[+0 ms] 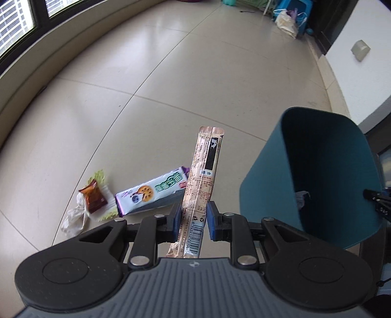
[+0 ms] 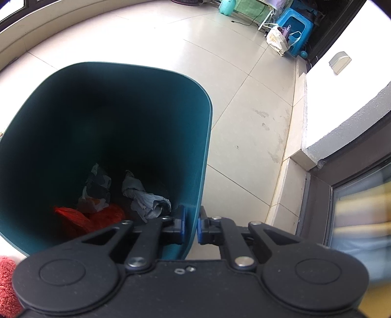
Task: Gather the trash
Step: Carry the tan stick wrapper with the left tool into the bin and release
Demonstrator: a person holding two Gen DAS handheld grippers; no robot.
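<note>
My left gripper [image 1: 194,221] is shut on a long beige stick packet [image 1: 202,176] with a barcode, held upright above the tiled floor. On the floor behind it lie a white-and-purple biscuit wrapper [image 1: 151,192], a brown candy wrapper [image 1: 94,197] and crumpled tissue [image 1: 74,215]. The teal trash bin [image 1: 315,176] hangs tilted to the right of the packet. In the right wrist view my right gripper [image 2: 191,226] is shut on the teal trash bin's rim [image 2: 195,208], and crumpled paper [image 2: 144,195] and a red bag [image 2: 85,217] lie inside the bin.
A low beige ledge under windows [image 1: 31,80] curves along the left. A white wall corner [image 1: 361,68] and a glass door frame [image 2: 325,195] stand on the right. A blue stool [image 2: 294,22] and a white bag [image 2: 276,39] sit far back.
</note>
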